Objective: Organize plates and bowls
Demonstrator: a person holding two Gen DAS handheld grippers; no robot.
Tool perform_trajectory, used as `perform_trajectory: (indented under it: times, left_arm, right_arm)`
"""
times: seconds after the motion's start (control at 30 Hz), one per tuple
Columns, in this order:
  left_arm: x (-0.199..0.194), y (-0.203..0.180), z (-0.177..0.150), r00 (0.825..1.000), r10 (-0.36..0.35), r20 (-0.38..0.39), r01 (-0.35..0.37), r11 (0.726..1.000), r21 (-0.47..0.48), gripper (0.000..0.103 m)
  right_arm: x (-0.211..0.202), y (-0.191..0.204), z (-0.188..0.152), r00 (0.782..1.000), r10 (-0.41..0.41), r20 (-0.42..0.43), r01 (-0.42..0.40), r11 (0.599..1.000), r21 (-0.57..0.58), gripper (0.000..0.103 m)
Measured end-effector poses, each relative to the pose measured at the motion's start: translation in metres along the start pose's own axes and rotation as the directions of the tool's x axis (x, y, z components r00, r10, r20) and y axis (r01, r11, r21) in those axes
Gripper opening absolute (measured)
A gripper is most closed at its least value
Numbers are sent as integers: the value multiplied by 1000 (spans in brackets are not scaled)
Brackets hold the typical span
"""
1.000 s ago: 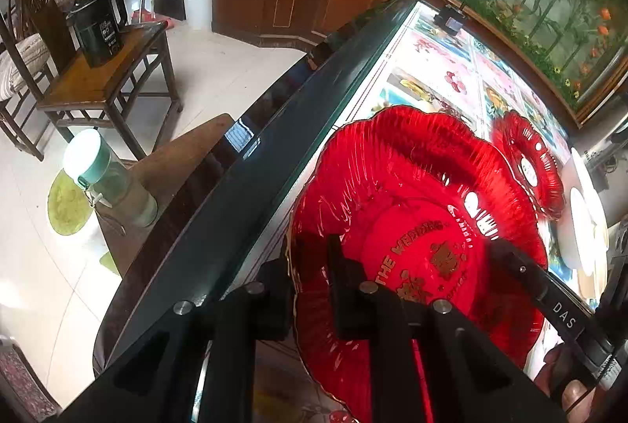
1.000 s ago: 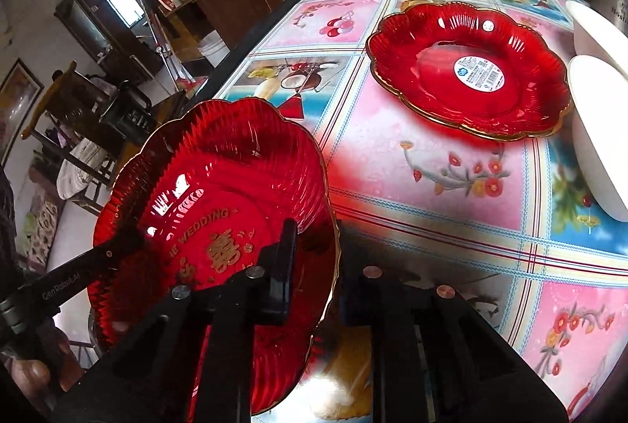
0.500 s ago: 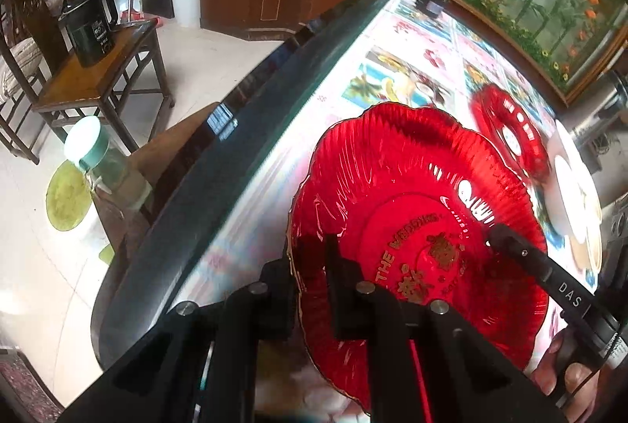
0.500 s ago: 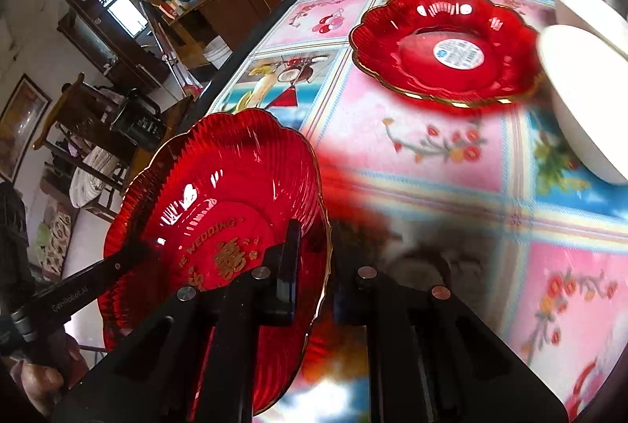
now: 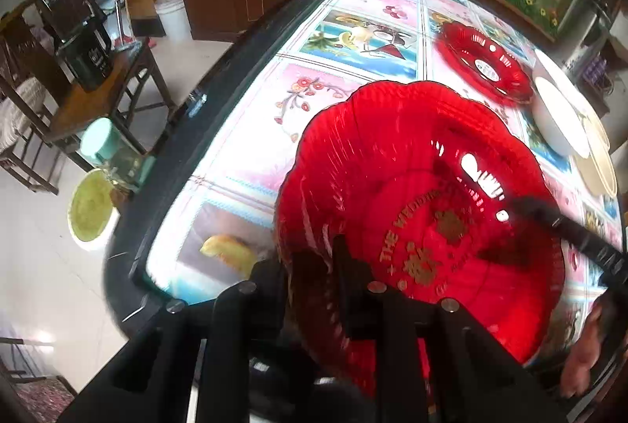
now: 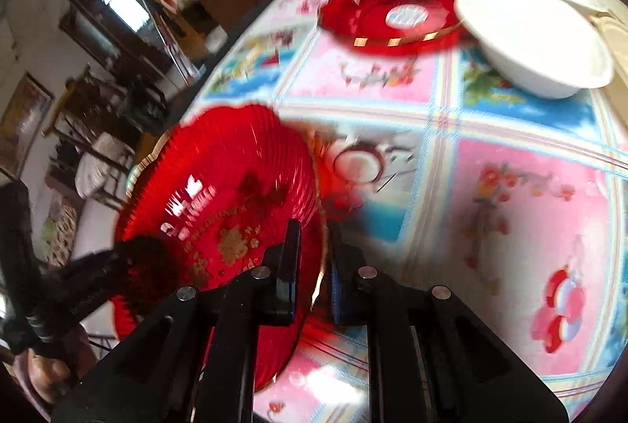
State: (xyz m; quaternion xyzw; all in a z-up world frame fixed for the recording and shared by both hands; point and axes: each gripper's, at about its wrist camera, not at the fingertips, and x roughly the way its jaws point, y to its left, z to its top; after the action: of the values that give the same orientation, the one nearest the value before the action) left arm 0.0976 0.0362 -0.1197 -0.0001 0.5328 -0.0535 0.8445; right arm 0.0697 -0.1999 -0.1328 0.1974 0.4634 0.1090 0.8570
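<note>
You have the big red plate (image 5: 416,187) pinched from 2 opposite sides, which spreads the load of a wide, shallow dish that 1 narrow set of jaws would struggle to keep level. Your right gripper (image 6: 314,266) is clamped hard on the plate's rim, 1 pad inside the dish and 1 outside. Your left gripper (image 5: 312,270) straddles the opposite rim, but its jaws are opening now, with the edge between them and a visible gap, so judge the plate as resting mainly on your right-hand grip. The plate hangs above the near end of the table (image 6: 510,226), tilted a little toward you, and apart from the second red plate (image 5: 484,68) that lies flat farther along. That one sits just beside a white bowl (image 6: 537,42), and more pale dishes lie beyond it; stacking like with like there looks the likely aim. The held plate is glossy, translucent red, glass or hard plastic, with fine radial ribs, a scalloped flower outline, a thin gold edge and gold lettering in its flat centre. Such a slick, ribbed rim gives your pads little bite. The table wears a smooth, shiny cloth printed in pink and blue squares.
</note>
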Motion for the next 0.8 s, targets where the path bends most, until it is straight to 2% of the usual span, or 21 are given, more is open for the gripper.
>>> perform_trajectory:
  times: [0.07,0.13,0.2,0.3,0.4,0.47,0.53,0.6,0.63,0.67,0.7,0.8]
  left_arm:
    - [-13,1,-6,999,34,-11,-34,999,-3,35]
    - [-31,0,-16,999,35,25,-35,999,-13,48]
    - [-49,-5,-27,996,23,84,-22,1000,-15,49]
    - [-66,-16,-32,989,9,145,-10,1000,5,49]
    - [-86,-27,-31,979,-56,196,55,998,11,50]
    - [-102,-38,-36,959,-133,249,133,991,17,63]
    - [-112,-55,-46,925,-222,307,207,975,83,77]
    - [-115,-75,-56,896,-293,333,244,953,181,80]
    - [-115,-88,-62,887,-330,322,255,933,252,80]
    - [-111,-105,-68,886,-363,288,260,904,339,80]
    - [-107,-115,-71,889,-376,261,260,885,387,80]
    - [-100,-127,-73,884,-405,234,270,850,451,80]
  right_arm:
    - [-17,-5,3,999,9,50,-9,1000,-9,12]
    - [-33,-15,7,994,22,106,-24,1000,13,13]
    - [-43,-28,12,988,49,143,-59,996,69,13]
    - [-41,-44,28,985,90,149,-113,982,154,13]
    - [-28,-53,42,983,106,148,-138,964,226,13]
    - [-20,-59,53,982,117,147,-153,950,273,13]
    - [-8,-66,64,979,130,158,-176,928,329,13]
    - [8,-70,76,979,132,154,-181,910,373,13]
    - [14,-72,81,981,124,147,-172,908,382,13]
    - [18,-73,85,983,115,141,-162,907,390,13]
    - [22,-75,89,985,108,138,-155,904,399,13]
    - [31,-84,99,990,69,119,-114,894,433,13]
